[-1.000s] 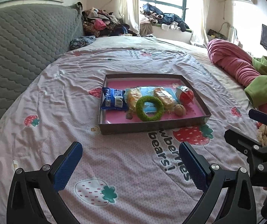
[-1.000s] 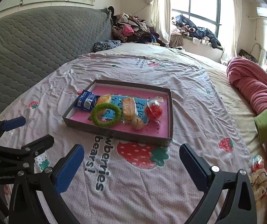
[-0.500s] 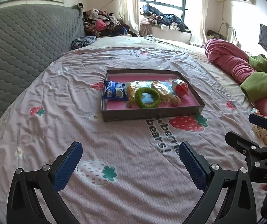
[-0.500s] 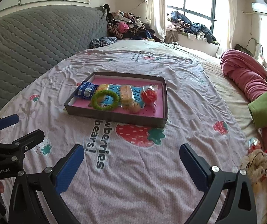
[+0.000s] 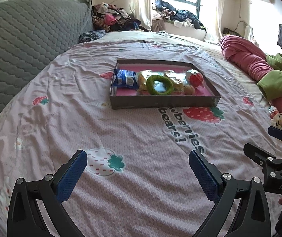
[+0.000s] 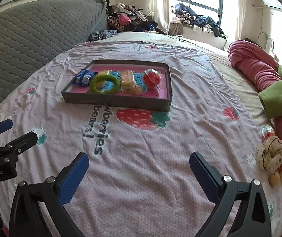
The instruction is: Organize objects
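Objects for the task lie together in a shallow tray (image 5: 164,103) with a pink floor, which sits on the bed well ahead of both my grippers. My left gripper (image 5: 138,172) is spread wide with nothing between its blue pads (image 5: 70,174), and it hangs over the pink strawberry bedsheet (image 5: 121,134). My right gripper (image 6: 139,172) is released in the same way, its fingers wide apart and empty, above the same sheet. In the left wrist view I see the right gripper at the right edge, and in the right wrist view the left one shows at the left edge, so the two are side by side.

Farther out, inside the tray, I see a blue snack packet (image 5: 125,78) at the left end, then a green ring (image 5: 159,85) that lies partly on top of two wrapped yellow pastries (image 6: 128,81). A small brown ball (image 5: 189,89) is just beside the ring, and a red ball in clear wrap (image 5: 195,78) lies toward the right end.

On the right side of the bed I see a rolled pink blanket (image 6: 257,69) with a green cloth (image 6: 279,96) against it, and a small cream fabric thing (image 6: 272,154) near the edge. A grey quilted headboard (image 5: 22,45) stands at the left, and a pile of clothes (image 6: 129,21) lies by the window.
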### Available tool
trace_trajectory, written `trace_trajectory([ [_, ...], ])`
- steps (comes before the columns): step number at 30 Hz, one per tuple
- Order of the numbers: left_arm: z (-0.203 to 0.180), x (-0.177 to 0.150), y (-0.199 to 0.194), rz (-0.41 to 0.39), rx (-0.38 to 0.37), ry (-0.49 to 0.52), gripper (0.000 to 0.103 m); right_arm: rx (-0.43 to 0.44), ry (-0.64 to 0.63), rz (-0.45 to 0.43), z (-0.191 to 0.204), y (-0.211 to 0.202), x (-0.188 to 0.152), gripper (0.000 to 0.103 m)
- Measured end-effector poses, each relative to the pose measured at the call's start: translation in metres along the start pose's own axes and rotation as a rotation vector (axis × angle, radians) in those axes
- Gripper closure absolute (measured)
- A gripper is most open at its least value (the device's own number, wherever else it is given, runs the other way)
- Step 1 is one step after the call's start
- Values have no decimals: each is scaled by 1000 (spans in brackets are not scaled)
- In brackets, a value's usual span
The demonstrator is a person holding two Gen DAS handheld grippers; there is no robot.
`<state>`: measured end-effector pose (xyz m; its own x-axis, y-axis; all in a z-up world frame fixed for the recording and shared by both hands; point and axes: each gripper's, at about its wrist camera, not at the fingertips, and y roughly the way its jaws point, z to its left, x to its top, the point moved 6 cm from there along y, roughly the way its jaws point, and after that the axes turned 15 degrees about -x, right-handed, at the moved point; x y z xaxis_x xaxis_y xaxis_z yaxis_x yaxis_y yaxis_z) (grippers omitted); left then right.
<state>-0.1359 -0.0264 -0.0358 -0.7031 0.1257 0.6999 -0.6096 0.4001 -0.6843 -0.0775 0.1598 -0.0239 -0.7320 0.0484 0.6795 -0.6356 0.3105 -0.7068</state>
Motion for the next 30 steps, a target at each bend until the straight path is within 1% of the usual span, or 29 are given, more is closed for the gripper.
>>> trace_trajectory([
  [11,4,-22,13,23,0,-10,1,-19,13,33,-4,11,-24,0],
  [30,5,-35,20,36,6,-22,1,-24,14,56,-1,19,-42,0],
])
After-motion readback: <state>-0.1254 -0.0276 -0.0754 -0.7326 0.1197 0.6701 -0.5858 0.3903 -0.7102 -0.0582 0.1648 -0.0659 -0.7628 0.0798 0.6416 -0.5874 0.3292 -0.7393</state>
